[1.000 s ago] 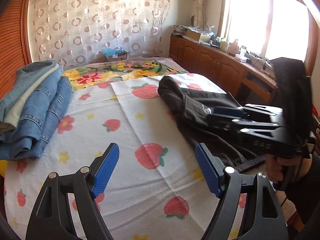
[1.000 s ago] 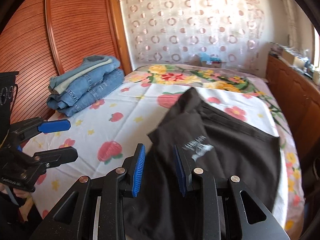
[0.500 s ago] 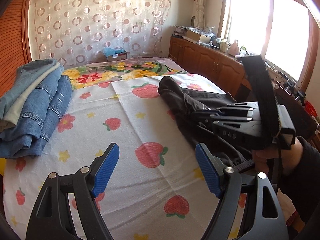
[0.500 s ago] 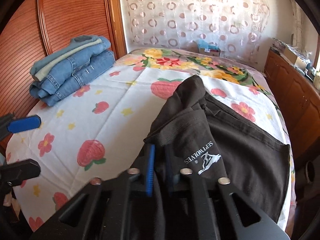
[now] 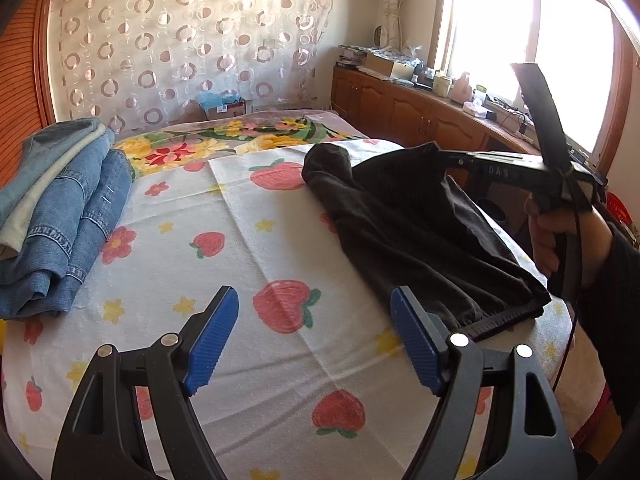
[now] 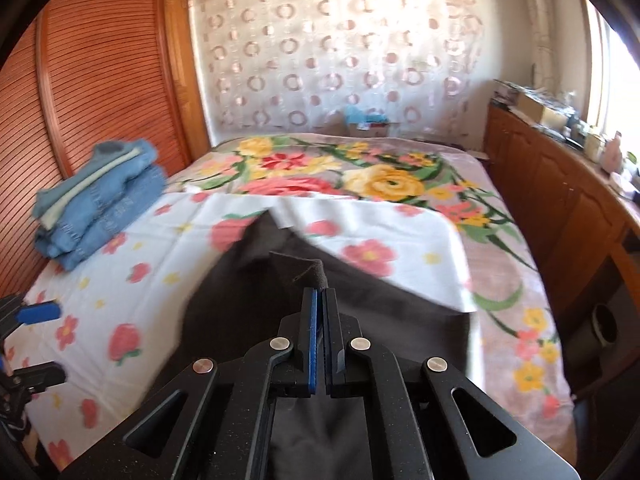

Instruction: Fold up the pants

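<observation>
Black pants [image 5: 404, 232] lie on the right side of the strawberry-print cloth [image 5: 256, 280] on the bed. My right gripper [image 6: 319, 300] is shut on a fold of the black pants [image 6: 248, 300] and lifts it off the bed; it also shows in the left wrist view [image 5: 460, 160], above the pants. My left gripper [image 5: 314, 340] is open and empty, low over the cloth, left of the pants' waistband [image 5: 504, 320].
A stack of folded blue jeans [image 5: 60, 216] sits at the left edge of the bed, also in the right wrist view [image 6: 96, 200]. A wooden cabinet [image 5: 420, 120] with clutter runs along the right wall. A slatted wooden door [image 6: 100, 80] stands on the left.
My right gripper has closed on the black pants and raised a fold of them upward. My left gripper has stayed open in place.
</observation>
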`<state>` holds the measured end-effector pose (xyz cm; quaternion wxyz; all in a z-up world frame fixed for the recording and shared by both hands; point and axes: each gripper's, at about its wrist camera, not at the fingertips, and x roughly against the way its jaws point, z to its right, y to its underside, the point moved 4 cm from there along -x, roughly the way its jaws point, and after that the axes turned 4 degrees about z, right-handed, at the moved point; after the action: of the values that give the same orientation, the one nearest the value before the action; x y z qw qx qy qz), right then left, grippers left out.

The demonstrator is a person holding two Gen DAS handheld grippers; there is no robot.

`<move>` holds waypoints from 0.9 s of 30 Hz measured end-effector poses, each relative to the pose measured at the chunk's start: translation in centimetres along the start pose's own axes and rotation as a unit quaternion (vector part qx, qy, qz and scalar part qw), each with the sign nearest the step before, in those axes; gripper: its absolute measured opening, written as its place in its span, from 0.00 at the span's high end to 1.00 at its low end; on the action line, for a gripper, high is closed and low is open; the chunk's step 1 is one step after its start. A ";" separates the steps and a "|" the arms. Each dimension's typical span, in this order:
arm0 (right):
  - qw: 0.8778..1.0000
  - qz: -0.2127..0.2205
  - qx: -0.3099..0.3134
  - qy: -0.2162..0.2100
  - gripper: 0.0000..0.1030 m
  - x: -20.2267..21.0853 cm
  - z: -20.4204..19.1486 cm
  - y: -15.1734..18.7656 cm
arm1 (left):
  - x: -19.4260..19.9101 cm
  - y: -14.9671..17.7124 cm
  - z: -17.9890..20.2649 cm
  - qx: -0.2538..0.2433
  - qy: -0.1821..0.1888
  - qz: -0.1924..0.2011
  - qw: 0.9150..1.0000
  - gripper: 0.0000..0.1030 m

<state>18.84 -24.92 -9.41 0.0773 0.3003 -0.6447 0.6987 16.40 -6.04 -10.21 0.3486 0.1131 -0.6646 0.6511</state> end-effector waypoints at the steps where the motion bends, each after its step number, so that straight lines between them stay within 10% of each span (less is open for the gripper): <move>1: 1.000 -0.002 -0.005 0.006 0.98 -0.1 0.3 -0.1 | -0.1 0.1 0.1 -0.001 0.001 0.000 1.000 0.23; 15: 0.992 -0.052 -0.050 0.102 0.93 -1.8 3.0 -0.6 | -0.8 0.3 1.0 -0.009 0.004 -0.012 1.000 0.23; 27: 0.995 -0.047 -0.061 0.068 0.79 -0.5 1.3 -0.2 | -1.9 1.2 2.6 -0.018 0.016 -0.028 0.999 0.23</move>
<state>19.76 -25.95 -9.49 0.1720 0.2766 -0.6649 0.6722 16.24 -8.91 -12.04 0.3793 0.1147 -0.6672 0.6307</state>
